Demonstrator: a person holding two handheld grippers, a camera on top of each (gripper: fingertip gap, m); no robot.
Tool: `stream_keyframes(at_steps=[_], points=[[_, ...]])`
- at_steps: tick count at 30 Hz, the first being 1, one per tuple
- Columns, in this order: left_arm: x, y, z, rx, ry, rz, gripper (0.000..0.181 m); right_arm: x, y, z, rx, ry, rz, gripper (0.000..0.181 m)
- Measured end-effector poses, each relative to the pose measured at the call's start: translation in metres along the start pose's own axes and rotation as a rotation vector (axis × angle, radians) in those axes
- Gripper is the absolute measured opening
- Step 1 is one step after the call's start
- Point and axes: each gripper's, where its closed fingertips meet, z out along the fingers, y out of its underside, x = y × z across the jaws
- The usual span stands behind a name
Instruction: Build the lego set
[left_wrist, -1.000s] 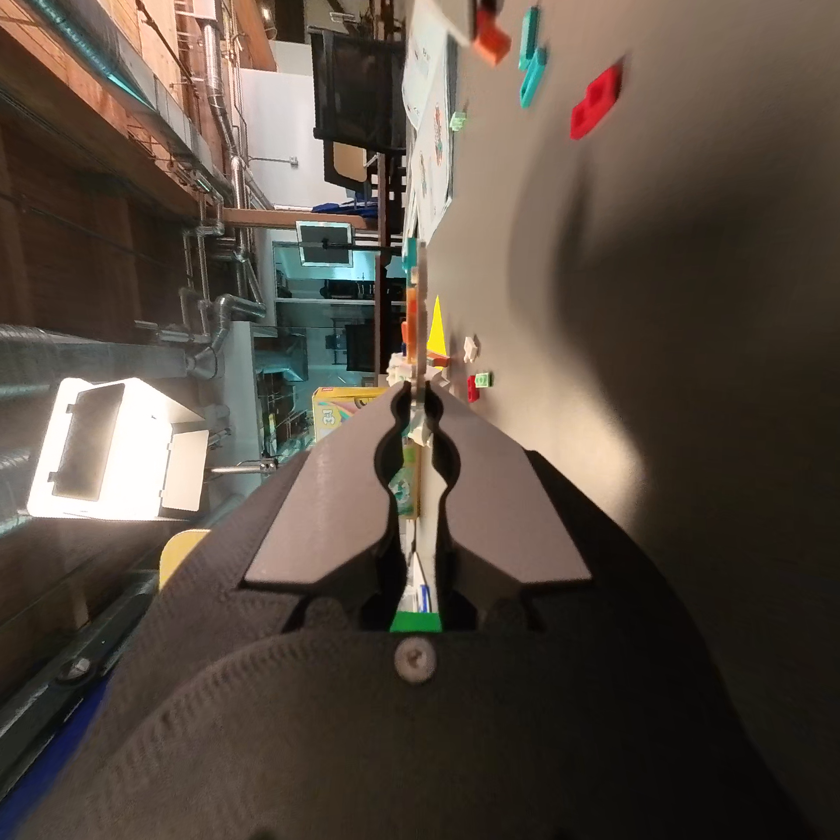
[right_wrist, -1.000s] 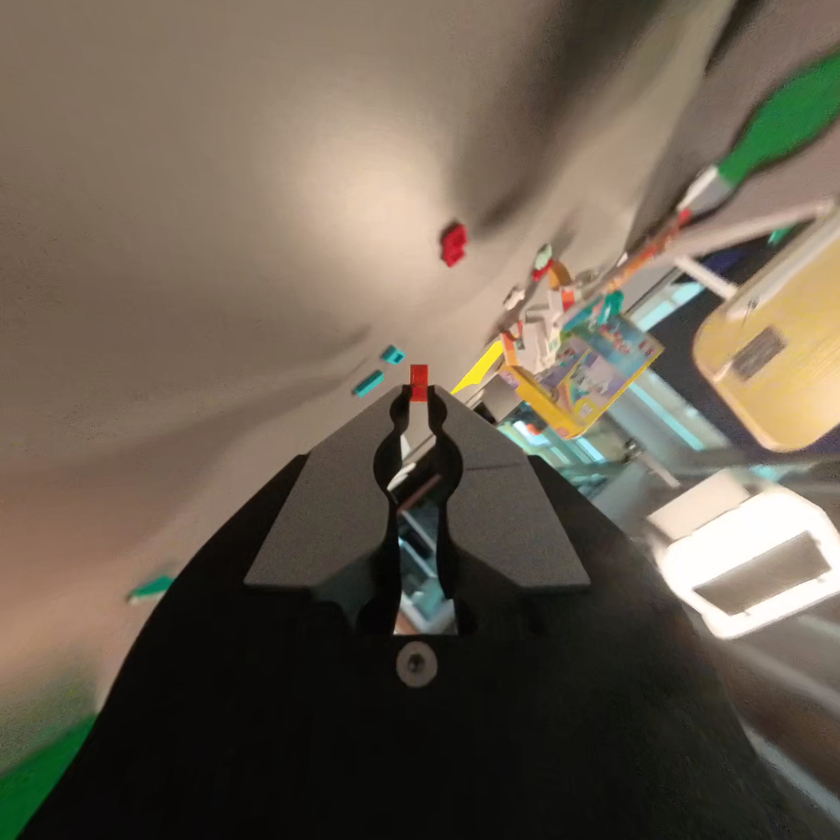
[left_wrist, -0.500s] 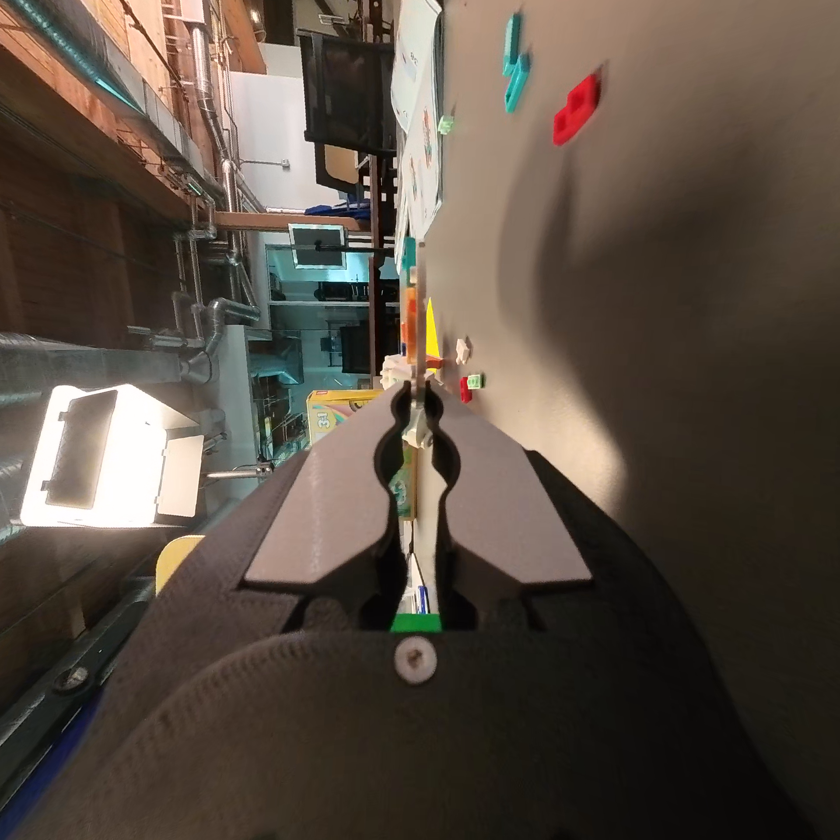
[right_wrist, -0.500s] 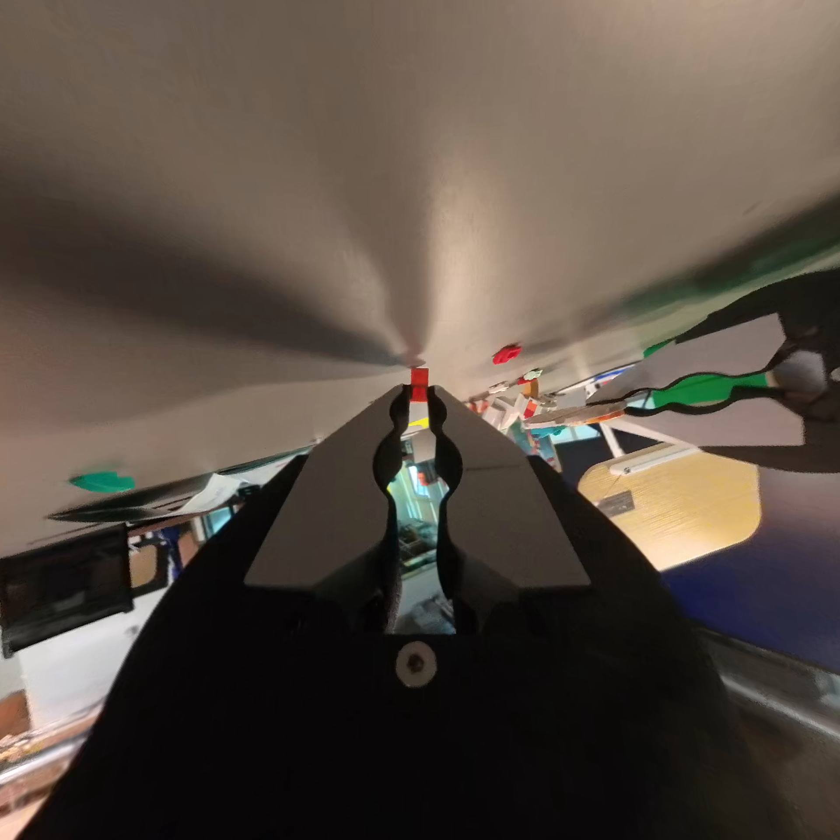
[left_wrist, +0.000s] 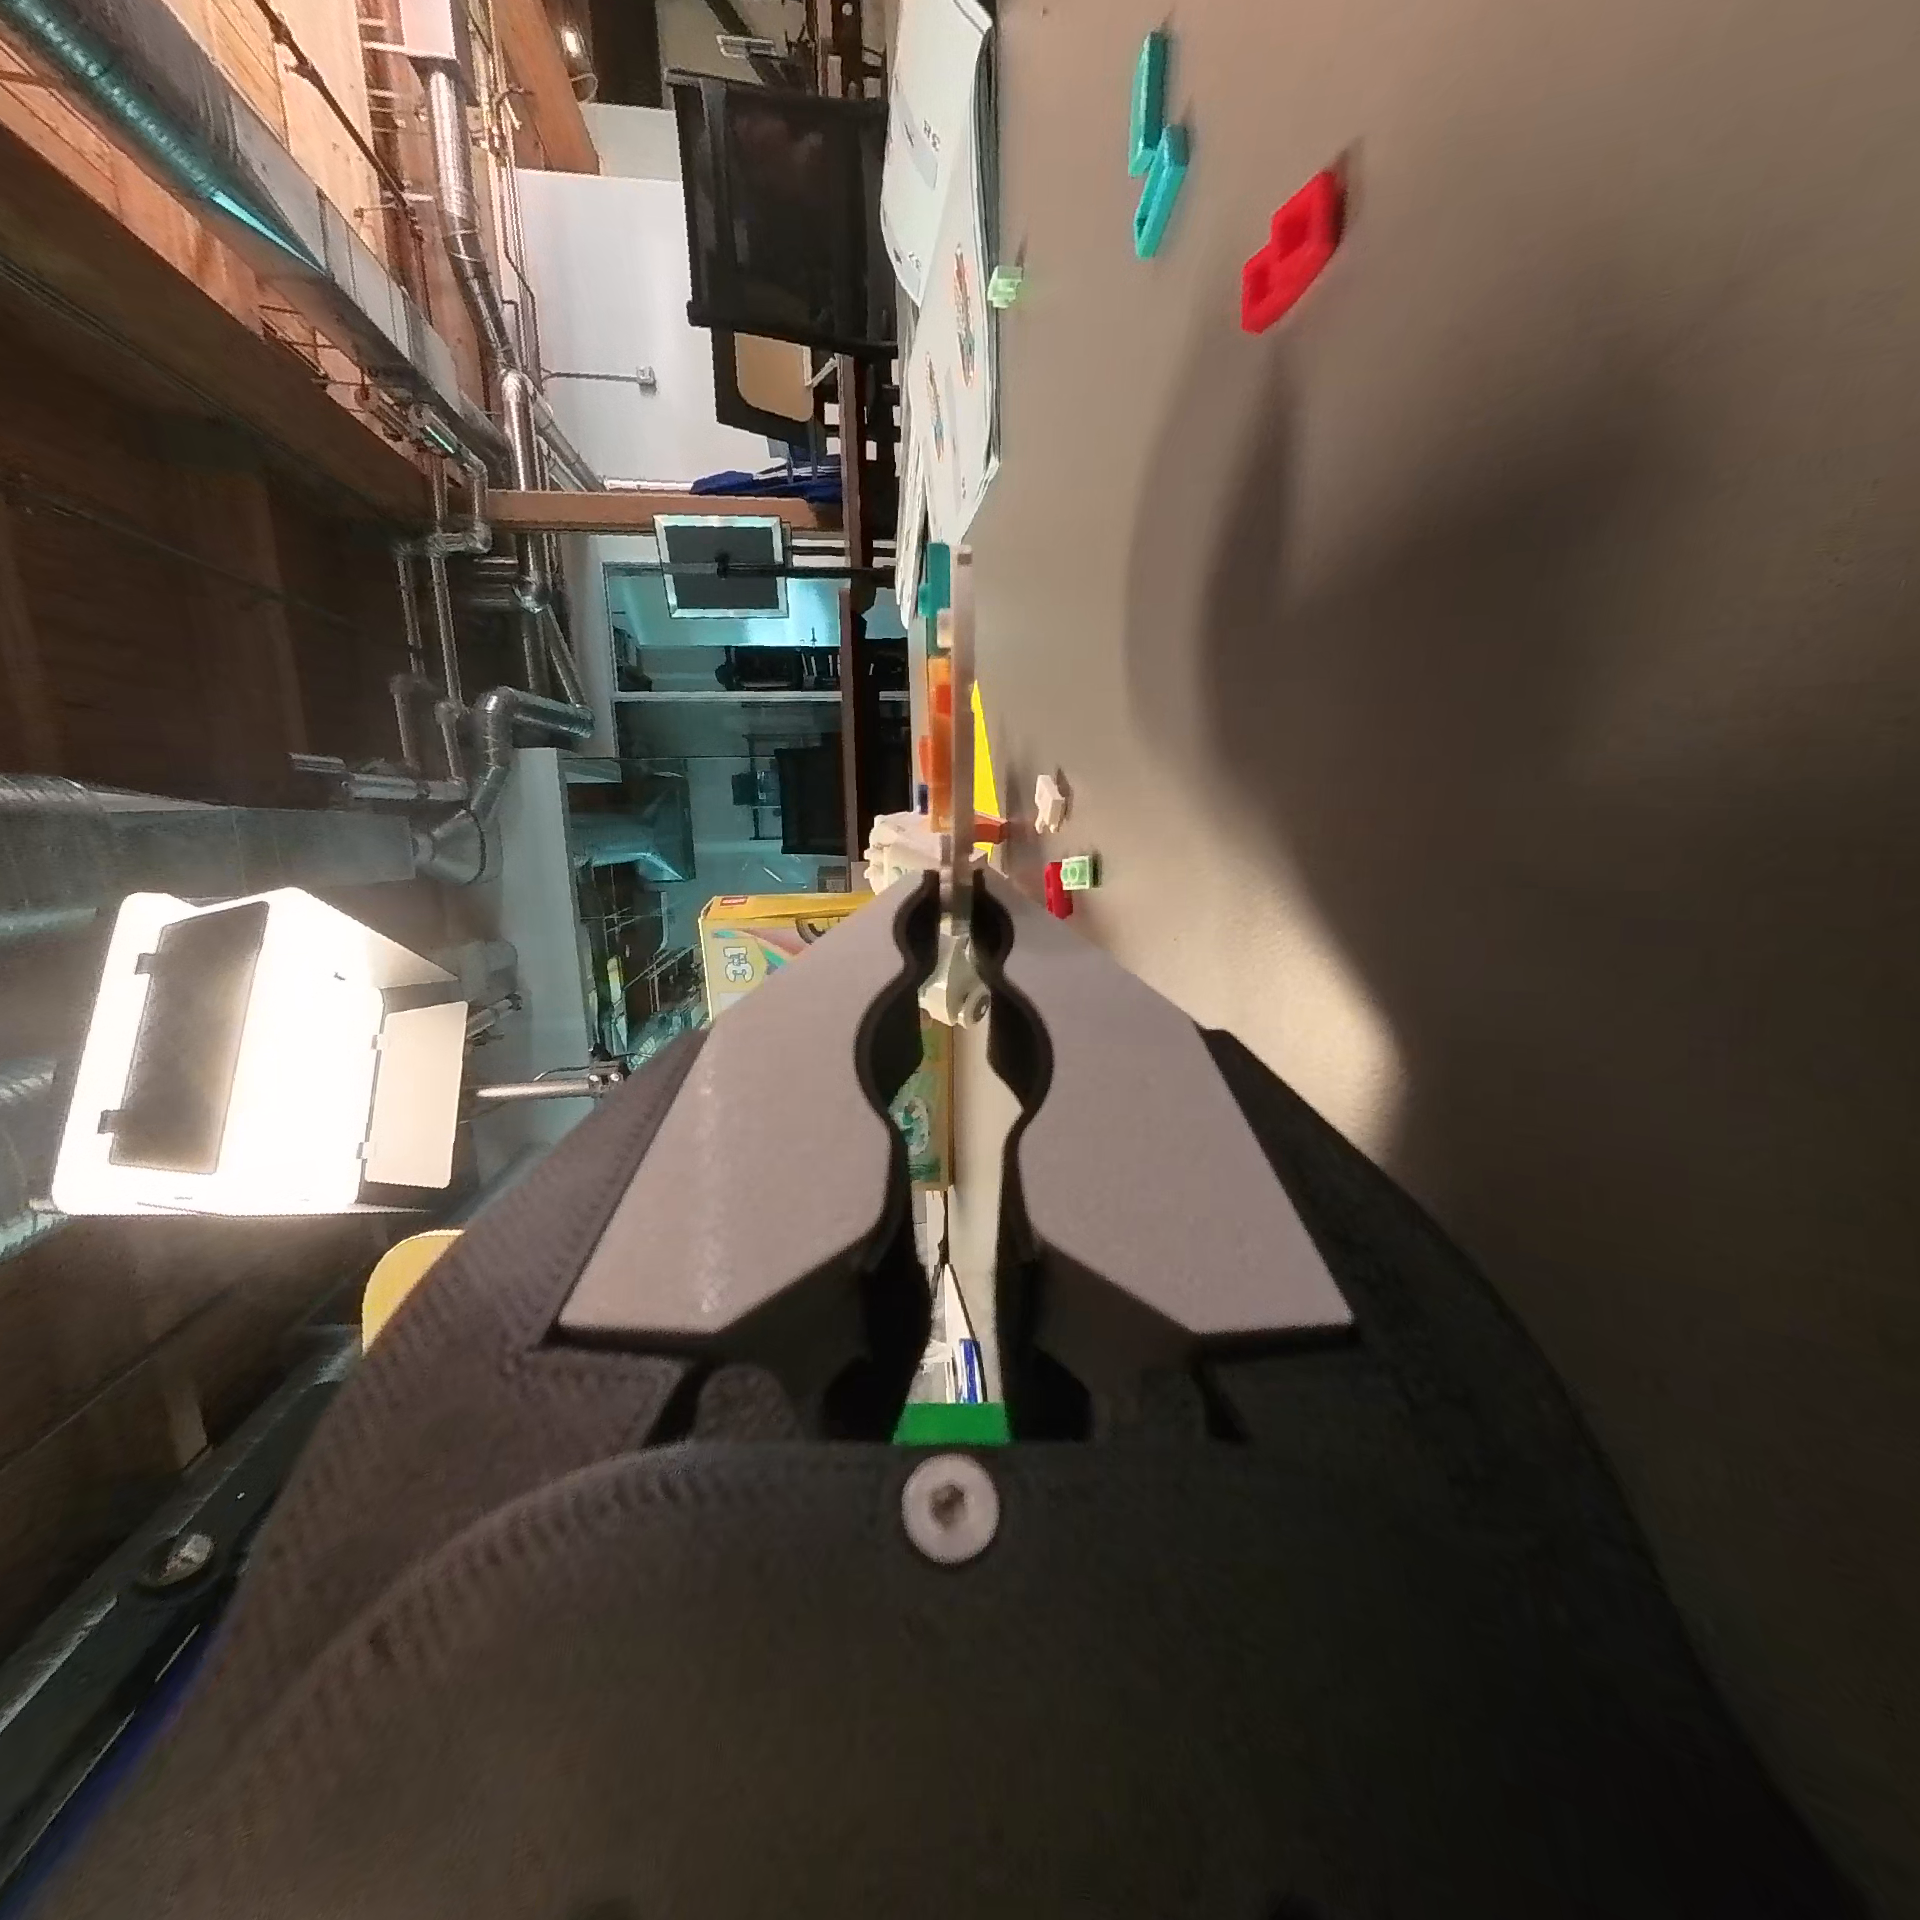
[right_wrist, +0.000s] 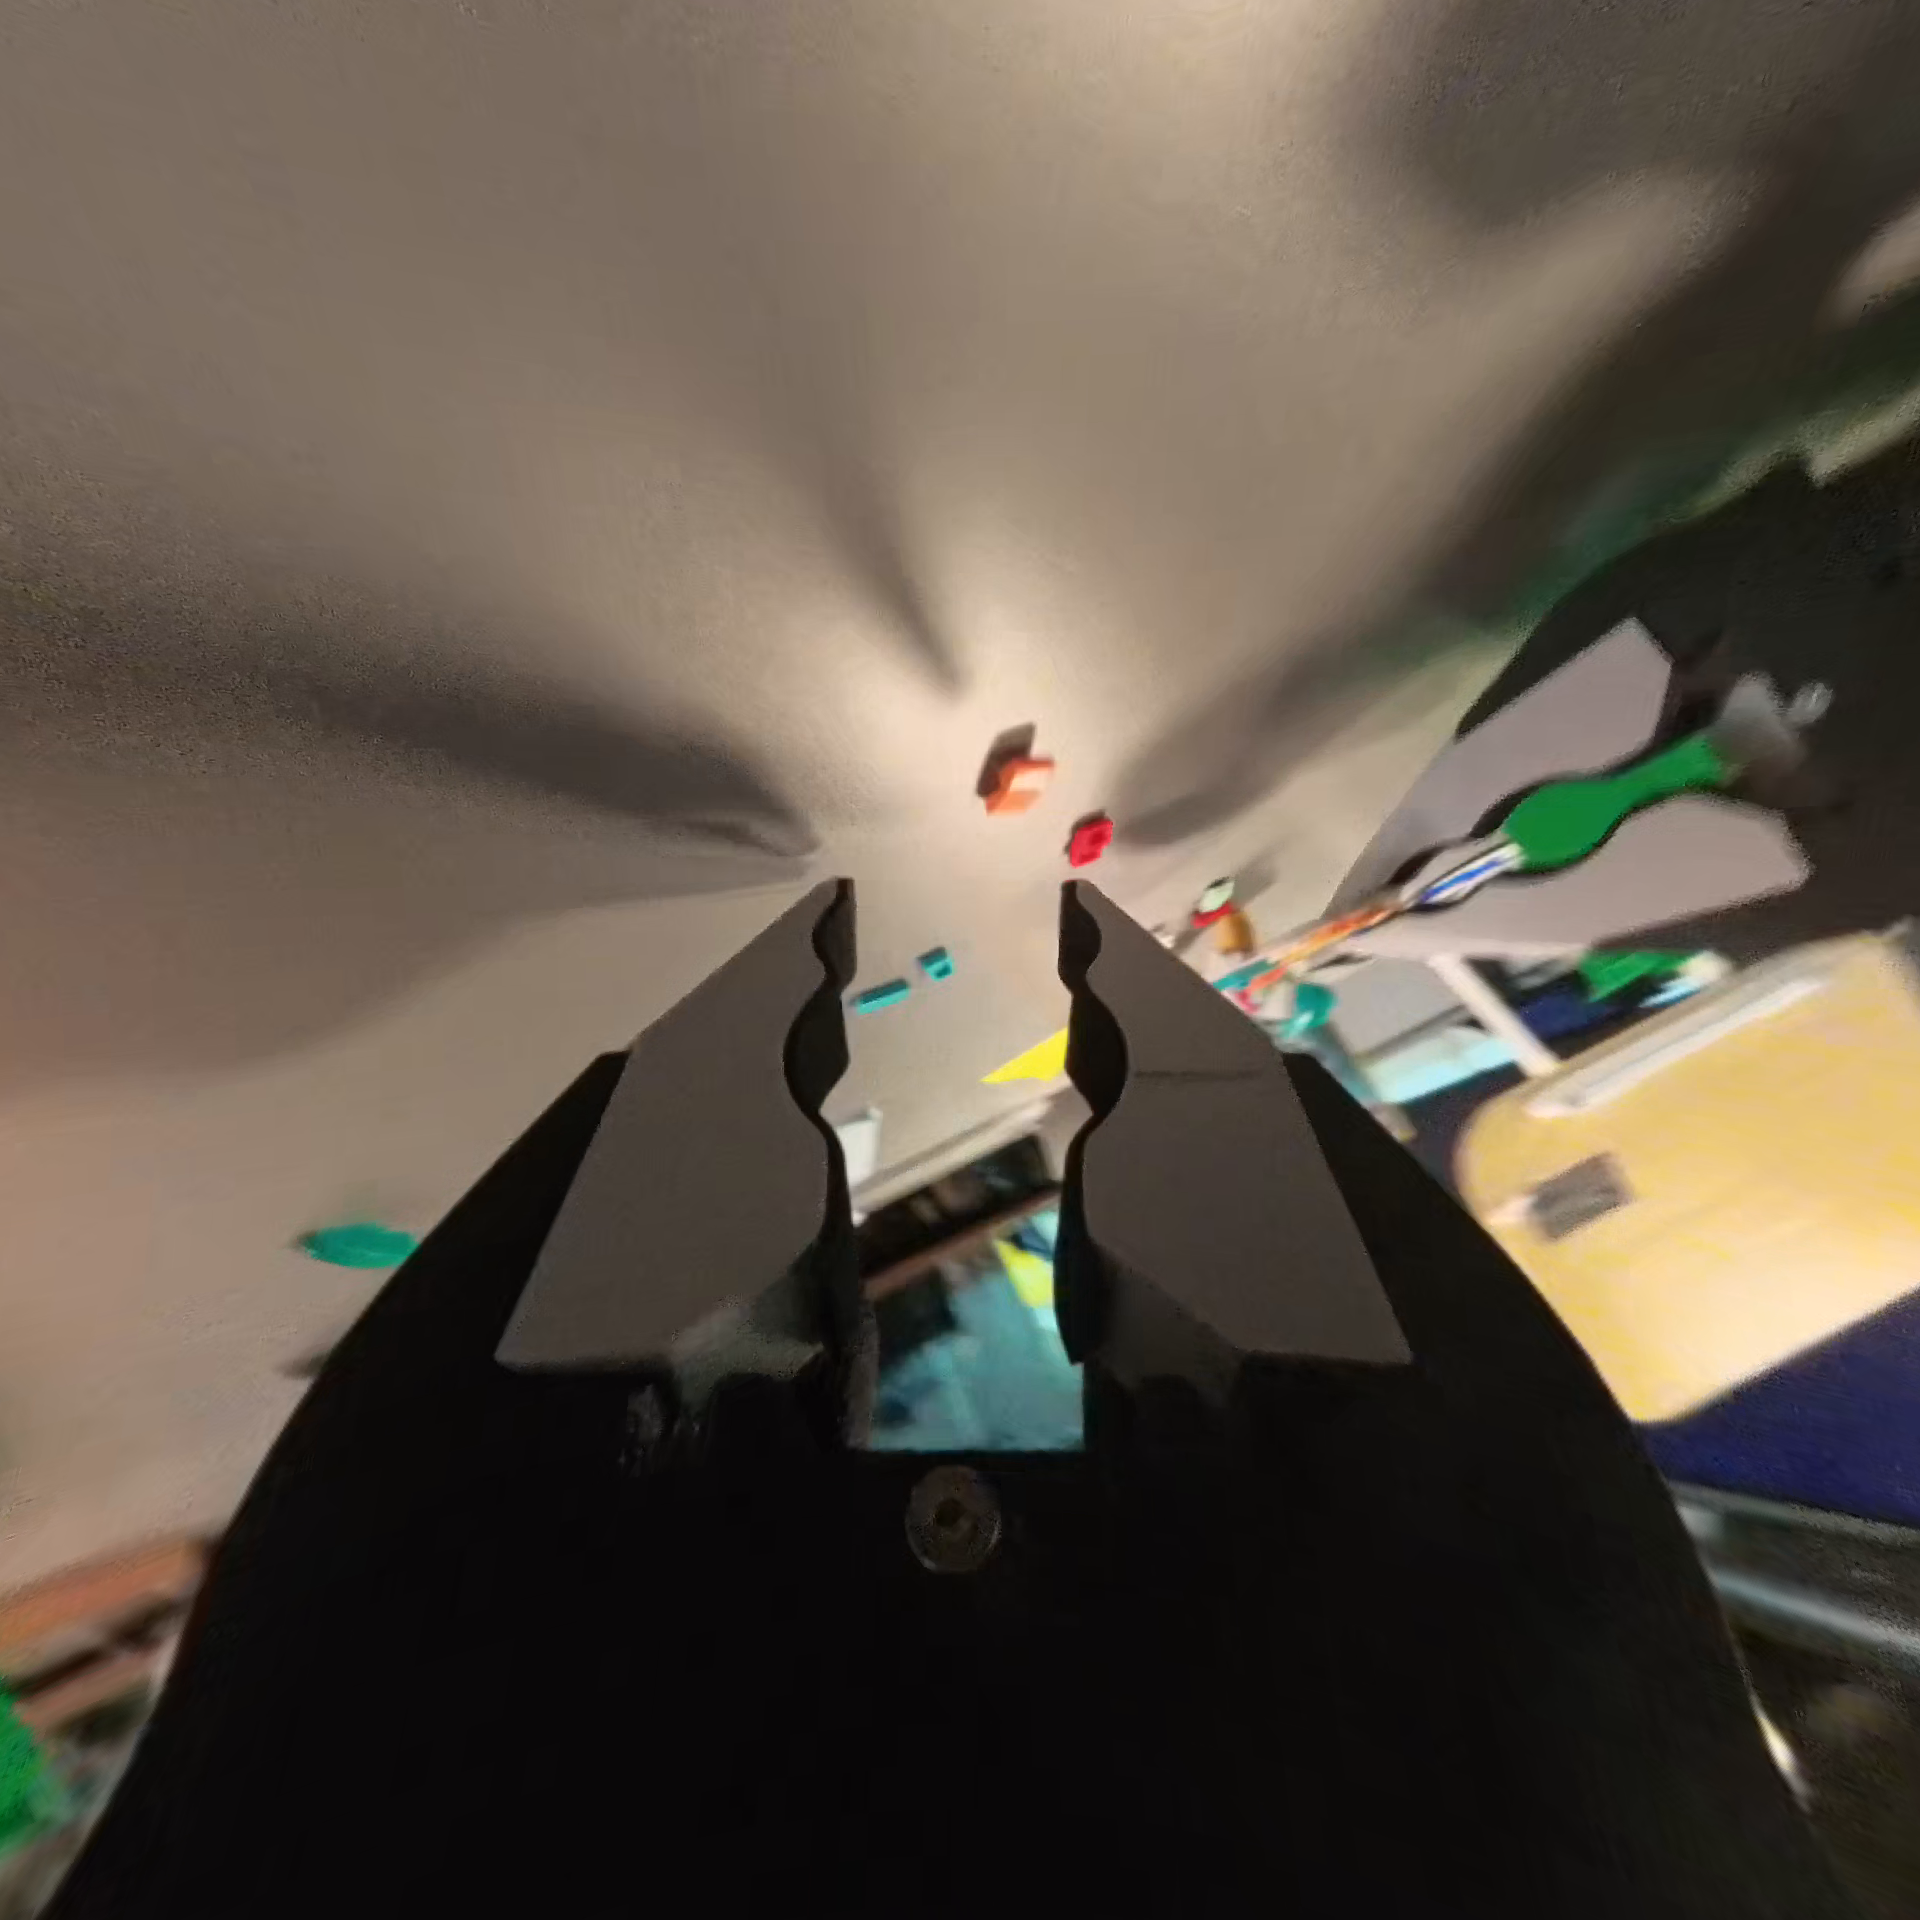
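My left gripper (left_wrist: 954, 894) is shut on a partly built lego model (left_wrist: 951, 727), a thin grey plate seen edge-on with orange, teal and white pieces on it. A white wheeled part (left_wrist: 951, 987) sits between the fingers. My right gripper (right_wrist: 956, 894) is open and empty, low over the grey table (right_wrist: 623, 416). An orange-red brick (right_wrist: 1016, 774) lies on the table just beyond its tips, with a small red brick (right_wrist: 1089, 836) beside it. The right wrist view also shows the left gripper (right_wrist: 1558, 821) at the right, holding the model (right_wrist: 1309, 930).
Loose on the table are a red brick (left_wrist: 1294, 255), teal bricks (left_wrist: 1158, 145), a pale green piece (left_wrist: 1006, 286), a white piece (left_wrist: 1051, 802) and a red-and-green piece (left_wrist: 1070, 883). Instruction sheets (left_wrist: 951, 312) and a yellow box (left_wrist: 790, 956) lie at the table's far side. One gripper's finger ends stand about 15 centimeters off the other's. It is some 5 centimeters from my right tips to the red brick (left_wrist: 1294, 255). It is also in sight in the right wrist view (right_wrist: 1090, 833).
My right gripper has opened and let go of the orange-red brick, which now lies on the table ahead of its tips. The left gripper still holds the model and has barely moved.
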Motion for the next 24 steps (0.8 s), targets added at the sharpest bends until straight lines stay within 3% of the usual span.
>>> stream_keyframes(at_steps=[5, 8, 10, 13, 17, 21, 24], points=[[-0.001, -0.002, 0.0, 0.003, -0.002, -0.005, 0.004, -0.003, 0.0, -0.005, 0.245, -0.177, 0.688, 0.028], [-0.001, -0.008, -0.001, 0.019, -0.002, -0.009, 0.004, 0.021, 0.01, -0.006, 0.366, -0.136, 1.0, 0.029], [-0.002, -0.013, -0.002, 0.036, -0.001, -0.032, 0.004, 0.043, 0.022, -0.005, 0.385, -0.035, 1.108, 0.036], [-0.007, -0.017, -0.003, 0.047, 0.005, -0.112, 0.004, 0.066, 0.024, 0.003, 0.289, 0.14, 1.024, 0.041], [-0.01, -0.016, -0.005, 0.061, 0.007, -0.159, 0.004, 0.085, 0.024, 0.019, 0.094, 0.322, 0.852, 0.032], [-0.01, -0.015, -0.005, 0.057, -0.002, -0.128, 0.004, 0.091, 0.041, 0.021, -0.026, 0.415, 0.795, 0.006], [-0.013, -0.015, -0.007, 0.07, -0.014, -0.138, 0.004, 0.083, 0.055, 0.024, -0.077, 0.399, 0.827, 0.004]])
